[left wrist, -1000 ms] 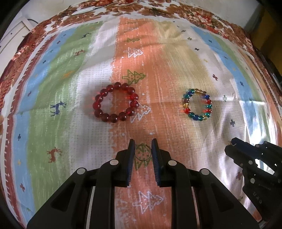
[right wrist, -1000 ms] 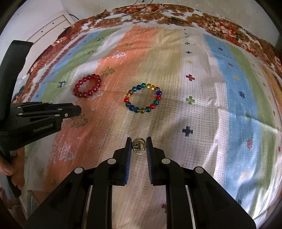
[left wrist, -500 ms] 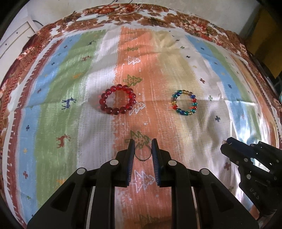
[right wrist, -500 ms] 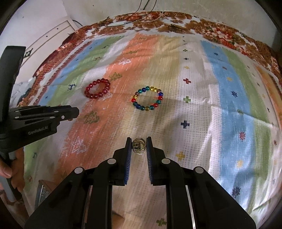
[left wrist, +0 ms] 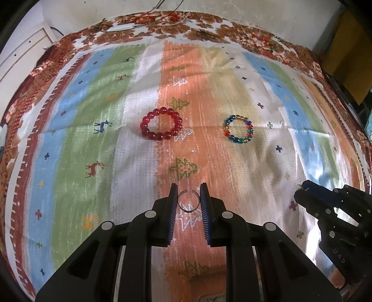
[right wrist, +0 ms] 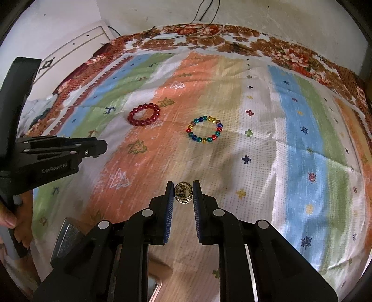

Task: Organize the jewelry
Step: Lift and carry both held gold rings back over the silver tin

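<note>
My left gripper is shut on a thin silver open ring, held above the striped cloth. My right gripper is shut on a gold wire ring, also lifted off the cloth. A red bead bracelet lies on the cloth ahead, left of centre. A multicoloured bead bracelet lies to its right. In the left wrist view the right gripper shows at the lower right. From the right wrist camera the left gripper reaches in at the left.
A striped cloth with tree and reindeer prints covers the surface, over a floral sheet. Cables run along the far wall. A hand grips the left tool. A metal-edged object and a wooden floor show below the near cloth edge.
Both grippers have pulled back and risen with their rings still held; the two bracelets now appear smaller and farther away, and more of the far wall and near cloth edge shows.
</note>
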### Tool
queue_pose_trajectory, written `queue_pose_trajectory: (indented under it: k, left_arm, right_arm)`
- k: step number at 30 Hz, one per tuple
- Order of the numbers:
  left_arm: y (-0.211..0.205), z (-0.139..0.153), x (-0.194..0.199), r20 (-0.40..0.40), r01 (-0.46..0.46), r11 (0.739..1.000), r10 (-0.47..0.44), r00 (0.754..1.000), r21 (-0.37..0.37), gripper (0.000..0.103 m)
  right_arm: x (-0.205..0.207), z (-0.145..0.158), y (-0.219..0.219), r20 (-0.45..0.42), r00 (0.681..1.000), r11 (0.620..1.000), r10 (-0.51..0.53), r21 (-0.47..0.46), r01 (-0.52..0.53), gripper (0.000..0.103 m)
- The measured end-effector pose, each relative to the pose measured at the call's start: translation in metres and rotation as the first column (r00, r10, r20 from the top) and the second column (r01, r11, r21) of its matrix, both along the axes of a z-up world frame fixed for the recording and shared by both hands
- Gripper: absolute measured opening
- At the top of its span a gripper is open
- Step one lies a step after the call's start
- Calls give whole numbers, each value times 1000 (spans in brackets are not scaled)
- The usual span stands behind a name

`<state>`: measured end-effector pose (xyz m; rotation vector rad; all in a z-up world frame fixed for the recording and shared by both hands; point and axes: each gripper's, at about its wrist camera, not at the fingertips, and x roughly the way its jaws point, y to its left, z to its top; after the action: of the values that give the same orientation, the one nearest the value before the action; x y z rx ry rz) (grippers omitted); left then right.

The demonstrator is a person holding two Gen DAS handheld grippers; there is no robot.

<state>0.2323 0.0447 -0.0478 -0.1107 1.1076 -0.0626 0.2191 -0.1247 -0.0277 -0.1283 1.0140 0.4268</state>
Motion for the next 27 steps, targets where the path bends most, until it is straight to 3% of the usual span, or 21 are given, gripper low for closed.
queue_pose_trajectory:
  k: [27]
  left_arm:
    - [-14,27,-71,84,47,999,-46,995,-13,19]
  right_arm:
    - [-58,23,-5,50,998,999,38,37,-40,17]
